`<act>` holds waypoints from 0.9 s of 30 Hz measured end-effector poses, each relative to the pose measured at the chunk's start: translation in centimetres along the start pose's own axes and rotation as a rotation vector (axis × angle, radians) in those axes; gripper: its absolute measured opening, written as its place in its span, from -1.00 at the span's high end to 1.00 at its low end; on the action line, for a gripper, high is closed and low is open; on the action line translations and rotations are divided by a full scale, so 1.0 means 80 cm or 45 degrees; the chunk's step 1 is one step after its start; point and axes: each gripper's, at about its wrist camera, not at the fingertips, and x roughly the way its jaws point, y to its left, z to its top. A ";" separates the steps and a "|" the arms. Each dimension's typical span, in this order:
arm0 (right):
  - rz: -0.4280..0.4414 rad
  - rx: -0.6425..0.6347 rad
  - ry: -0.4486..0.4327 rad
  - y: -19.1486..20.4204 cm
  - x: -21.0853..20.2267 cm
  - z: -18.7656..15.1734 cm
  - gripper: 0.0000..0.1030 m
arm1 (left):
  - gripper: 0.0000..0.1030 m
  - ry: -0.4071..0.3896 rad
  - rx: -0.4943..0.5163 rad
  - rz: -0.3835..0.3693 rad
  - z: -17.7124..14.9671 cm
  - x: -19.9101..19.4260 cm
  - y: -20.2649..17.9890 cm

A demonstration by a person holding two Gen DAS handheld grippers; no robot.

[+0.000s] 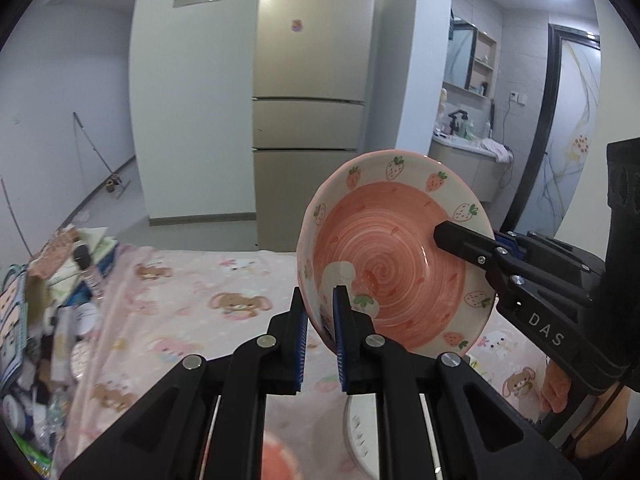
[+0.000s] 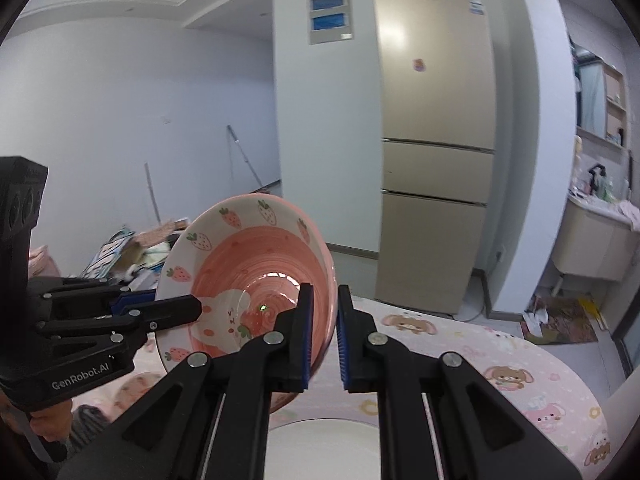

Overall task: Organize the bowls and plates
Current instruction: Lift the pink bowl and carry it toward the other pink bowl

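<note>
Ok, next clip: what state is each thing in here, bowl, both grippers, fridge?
strawberry bowl: lifted off the table, tilted on edge, gripped on opposite sides of its rim.
left gripper: shut on the bowl's rim.
right gripper: shut on the bowl's rim.
white plate: flat on the table below.
fridge: doors closed.

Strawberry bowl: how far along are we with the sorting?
Nothing looks finished. In hand: both claws grip the strawberry bowl at opposite rim edges, tilted above the table. Left: set it down; a white plate and another pink dish wait below.
</note>
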 end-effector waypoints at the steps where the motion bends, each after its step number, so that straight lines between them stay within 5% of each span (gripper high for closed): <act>1: 0.008 -0.011 -0.003 0.009 -0.003 0.001 0.80 | 0.76 -0.009 -0.001 0.012 -0.003 -0.012 0.006; 14: 0.138 -0.091 0.061 0.096 -0.038 -0.036 0.78 | 0.76 0.000 0.017 0.105 -0.078 -0.120 0.046; 27: 0.276 -0.122 0.211 0.128 -0.002 -0.099 0.78 | 0.74 0.131 -0.061 0.149 -0.155 -0.101 0.070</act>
